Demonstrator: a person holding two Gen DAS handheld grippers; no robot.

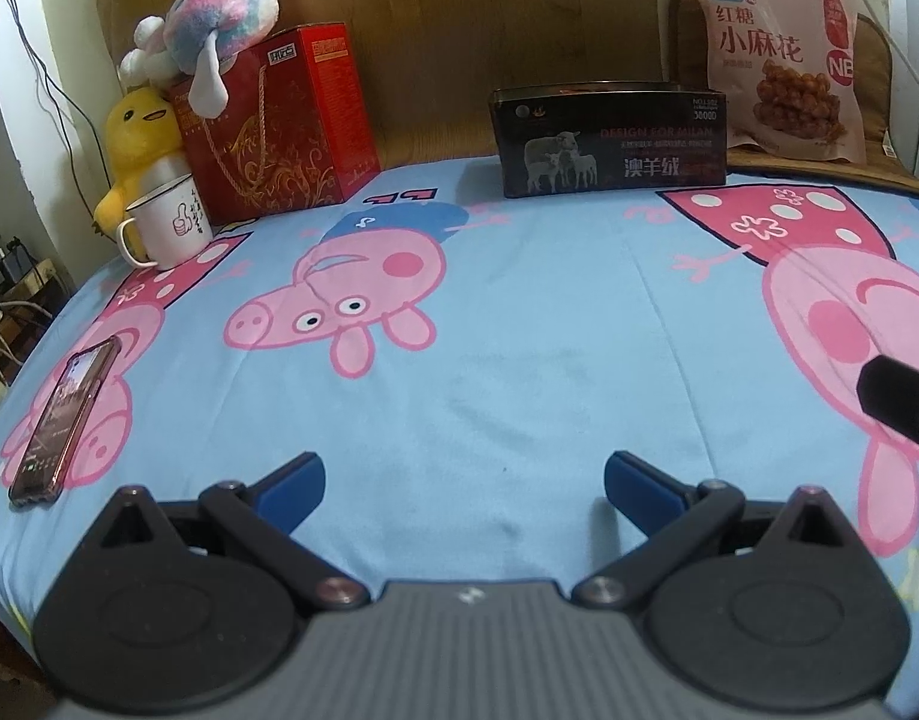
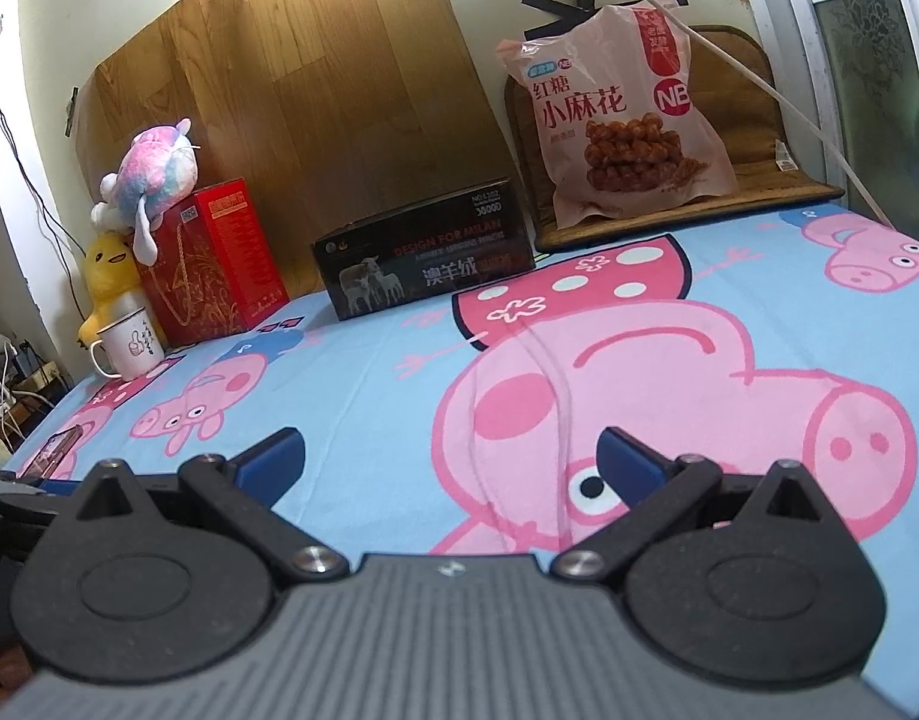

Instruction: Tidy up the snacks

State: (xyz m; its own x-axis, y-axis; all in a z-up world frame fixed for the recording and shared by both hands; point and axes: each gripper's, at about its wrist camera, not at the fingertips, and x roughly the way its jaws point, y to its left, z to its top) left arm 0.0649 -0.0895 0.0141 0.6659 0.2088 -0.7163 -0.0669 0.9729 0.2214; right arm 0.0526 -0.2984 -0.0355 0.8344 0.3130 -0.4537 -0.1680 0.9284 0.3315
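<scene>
A pink snack bag (image 1: 783, 54) (image 2: 624, 117) with a picture of brown twisted pastries leans upright at the back right, on a brown mat. A black box (image 1: 609, 141) (image 2: 426, 252) printed with sheep stands to its left at the back of the bed. My left gripper (image 1: 464, 483) is open low over the blue cartoon sheet, with nothing between its blue pads. My right gripper (image 2: 450, 459) is also open and holds nothing, over a large pink pig print. The right gripper's edge (image 1: 903, 405) shows at the right of the left wrist view.
At the back left stand a red gift box (image 1: 279, 126) (image 2: 213, 258), plush toys (image 1: 213, 6) (image 2: 150, 165), a yellow duck plush (image 1: 138, 138) and a white mug (image 1: 168, 222) (image 2: 129, 348). A phone (image 1: 63, 414) lies near the left edge. A wooden board (image 2: 291, 90) backs the bed.
</scene>
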